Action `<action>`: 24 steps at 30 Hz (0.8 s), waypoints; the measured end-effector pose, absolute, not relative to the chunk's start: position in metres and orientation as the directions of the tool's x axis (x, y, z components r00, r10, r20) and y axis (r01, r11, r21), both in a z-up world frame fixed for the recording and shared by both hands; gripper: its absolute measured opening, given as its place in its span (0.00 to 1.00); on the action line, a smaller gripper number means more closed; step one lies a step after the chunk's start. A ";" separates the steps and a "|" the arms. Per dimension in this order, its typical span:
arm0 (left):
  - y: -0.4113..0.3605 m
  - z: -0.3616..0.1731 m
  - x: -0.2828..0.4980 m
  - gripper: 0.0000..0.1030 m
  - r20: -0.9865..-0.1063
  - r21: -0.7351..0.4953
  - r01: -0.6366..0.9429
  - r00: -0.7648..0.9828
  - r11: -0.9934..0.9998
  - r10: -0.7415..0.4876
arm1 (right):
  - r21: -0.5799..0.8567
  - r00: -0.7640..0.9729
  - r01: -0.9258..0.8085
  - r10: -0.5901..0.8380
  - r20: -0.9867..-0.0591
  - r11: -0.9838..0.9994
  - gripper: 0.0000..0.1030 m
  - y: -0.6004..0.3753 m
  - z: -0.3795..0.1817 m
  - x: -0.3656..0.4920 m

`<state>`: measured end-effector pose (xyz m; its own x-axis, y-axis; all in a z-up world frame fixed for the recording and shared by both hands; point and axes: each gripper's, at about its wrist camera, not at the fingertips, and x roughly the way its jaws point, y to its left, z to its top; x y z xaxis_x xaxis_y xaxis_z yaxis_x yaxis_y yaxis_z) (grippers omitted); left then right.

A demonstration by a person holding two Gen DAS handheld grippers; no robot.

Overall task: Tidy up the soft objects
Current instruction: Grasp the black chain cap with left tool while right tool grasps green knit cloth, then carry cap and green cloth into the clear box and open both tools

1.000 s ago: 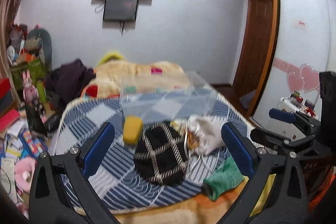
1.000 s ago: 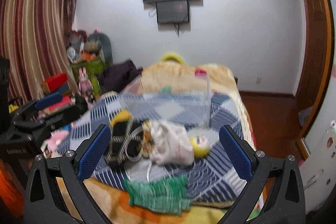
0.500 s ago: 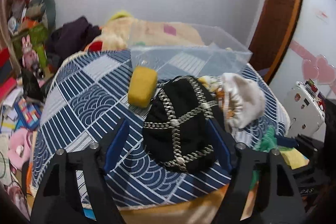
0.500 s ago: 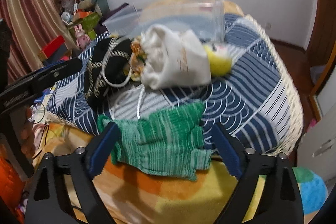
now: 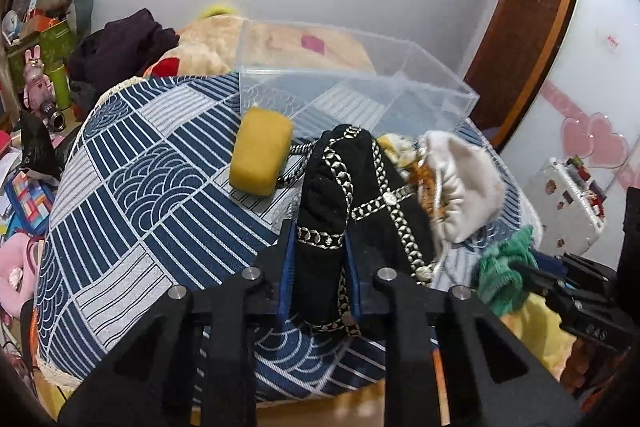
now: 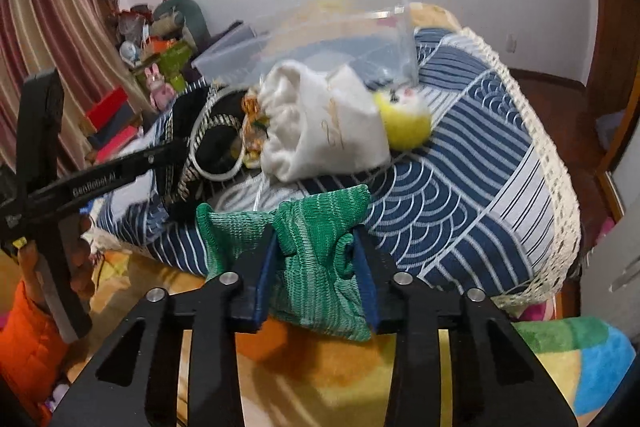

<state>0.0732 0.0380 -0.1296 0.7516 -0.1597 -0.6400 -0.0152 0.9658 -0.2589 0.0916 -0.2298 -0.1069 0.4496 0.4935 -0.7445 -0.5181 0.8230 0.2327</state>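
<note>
Two grippers closing on soft things atop a blue-and-white patterned cloth (image 5: 132,195).

Far left on the cloth, a yellow sponge (image 5: 260,157): blocky, rounded corners, porous face, just in front of a clear plastic box (image 5: 400,95) with thin stiff walls. Next, a black quilted bag (image 5: 340,187), crossed with silvery chain, bunched upright between the blue pads of the left gripper (image 5: 320,259), jaws closing and already squeezing it. Beside it, a cream drawstring pouch (image 6: 324,127), soft and crumpled, mouth gathered. Nearer the front edge, a green knitted cloth (image 6: 316,247), ribbed and folded, pinched by the right gripper (image 6: 316,259), jaws closing too. Rightmost, a fuzzy yellow ball (image 6: 406,121) touching the pouch.
</note>
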 end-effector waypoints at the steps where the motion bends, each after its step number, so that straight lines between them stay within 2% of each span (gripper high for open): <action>1: 0.039 -0.124 0.070 0.19 -0.629 -0.258 -0.012 0.761 0.966 -0.158 | 0.228 0.467 -0.517 0.496 -0.732 0.825 0.29 -0.232 -0.102 0.090; 13: 0.051 -0.063 0.055 0.18 -0.476 -0.211 0.008 0.873 0.977 -0.110 | 0.199 0.622 -0.485 0.496 -0.605 0.852 0.28 -0.237 -0.050 0.111; 24: 0.064 -0.030 0.097 0.18 -0.407 -0.205 -0.001 0.910 0.979 -0.085 | 0.149 0.707 -0.514 0.516 -0.485 0.845 0.28 -0.206 -0.009 0.139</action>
<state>0.0974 0.0640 -0.0295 0.9096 -0.0845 -0.4068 -0.0006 0.9788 -0.2047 0.1385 -0.2056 -0.0086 0.7066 0.5156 -0.4846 -0.5143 0.8446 0.1487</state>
